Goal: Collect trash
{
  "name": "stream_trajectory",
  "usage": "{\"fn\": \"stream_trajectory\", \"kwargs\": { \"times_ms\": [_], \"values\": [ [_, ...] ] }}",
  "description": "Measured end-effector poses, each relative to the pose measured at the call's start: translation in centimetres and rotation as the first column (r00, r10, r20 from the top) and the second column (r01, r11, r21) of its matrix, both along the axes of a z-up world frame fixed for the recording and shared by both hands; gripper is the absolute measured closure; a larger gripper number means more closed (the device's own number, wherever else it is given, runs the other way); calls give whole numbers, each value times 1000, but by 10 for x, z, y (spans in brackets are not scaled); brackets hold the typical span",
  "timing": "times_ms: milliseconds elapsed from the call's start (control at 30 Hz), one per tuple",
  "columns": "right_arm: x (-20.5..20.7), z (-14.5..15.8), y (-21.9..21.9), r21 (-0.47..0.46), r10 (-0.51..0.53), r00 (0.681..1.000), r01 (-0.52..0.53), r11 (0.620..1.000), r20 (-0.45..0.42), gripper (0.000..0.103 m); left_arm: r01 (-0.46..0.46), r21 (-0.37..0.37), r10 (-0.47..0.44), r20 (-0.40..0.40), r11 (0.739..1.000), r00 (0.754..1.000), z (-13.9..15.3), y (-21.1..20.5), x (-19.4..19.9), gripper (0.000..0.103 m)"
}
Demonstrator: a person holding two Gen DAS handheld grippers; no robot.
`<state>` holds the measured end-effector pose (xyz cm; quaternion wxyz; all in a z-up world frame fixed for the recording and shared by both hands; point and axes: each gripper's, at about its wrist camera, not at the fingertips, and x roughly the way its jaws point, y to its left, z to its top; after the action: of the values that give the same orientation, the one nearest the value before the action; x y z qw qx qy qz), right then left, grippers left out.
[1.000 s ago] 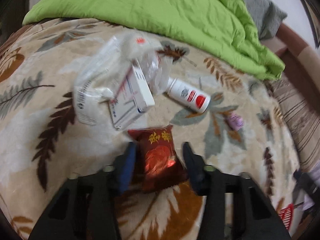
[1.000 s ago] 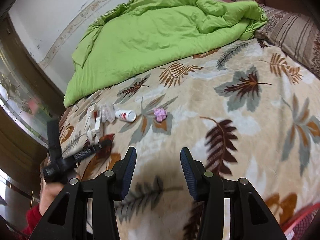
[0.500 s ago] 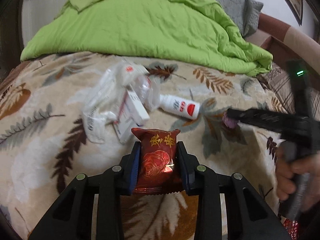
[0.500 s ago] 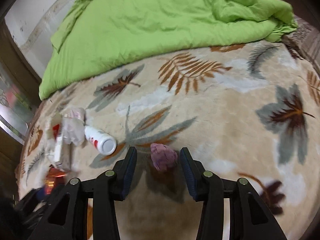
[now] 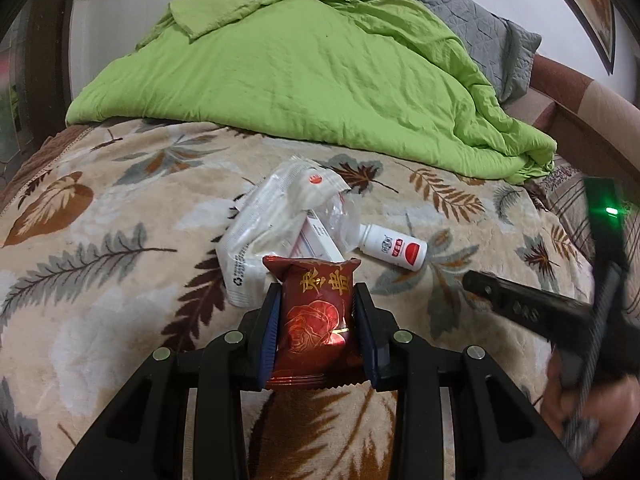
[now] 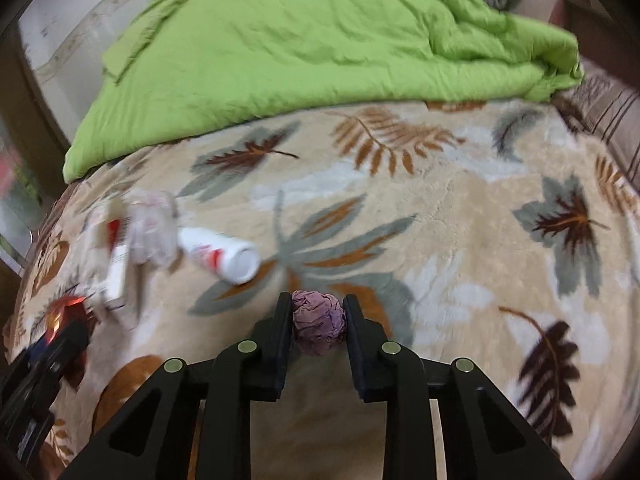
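Scene: trash is lying on a leaf-print blanket (image 5: 100, 280), with a green quilt (image 5: 312, 80) bunched behind it.
Left gripper (image 5: 316, 304): its jaws are pinching the red packet (image 5: 318, 316) by both side edges; the jaws have narrowed a little and are now holding steady.
Packet position: it is standing upright between the pads, its lower seam looking clear of the blanket.
Right gripper (image 6: 318, 312): its jaws have just been closing, and both pads are now pressing on the paper ball (image 6: 319, 322).
Ball position: it is sitting between the pads close to the tips; whether it is touching the blanket I cannot tell.
Remaining pile: a clear wrapper (image 5: 276, 220), a box (image 5: 320, 240) and a white bottle (image 5: 394, 246) are lying together on the blanket, beyond the packet.
Packet handling: judged light, foil-slick and crushable; gripping across the flat sides near mid-height is keeping it from sliding.
Ball handling: judged very light, soft and springy; a squeeze across its widest part should hold, though a grip near the tips may let it pop out.
Bottle handling: judged rigid and prone to rolling; taking it across the body is the safest option.
Wrapper handling: limp film, best pinched at a bunched fold.
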<state>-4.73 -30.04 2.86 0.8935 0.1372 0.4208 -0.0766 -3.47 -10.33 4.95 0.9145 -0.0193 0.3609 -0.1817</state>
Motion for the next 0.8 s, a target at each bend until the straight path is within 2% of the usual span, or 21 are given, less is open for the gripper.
{"fn": "stream_trajectory", "kwargs": {
  "times_ms": [167,333,800],
  "values": [
    [-21,17,27,-62,9,999,-6,998,51,76,-7,2,7,9,1000,1000,2,3,0,70],
    [-29,21,42,-112,35,997,-27,993,71,76,-19,2,19,17,1000,1000,3,8,0,70],
    [-34,26,40,-125,24,993,-10,992,111,76,-22,15,22,25,1000,999,3,10,-3,70]
  ]
}}
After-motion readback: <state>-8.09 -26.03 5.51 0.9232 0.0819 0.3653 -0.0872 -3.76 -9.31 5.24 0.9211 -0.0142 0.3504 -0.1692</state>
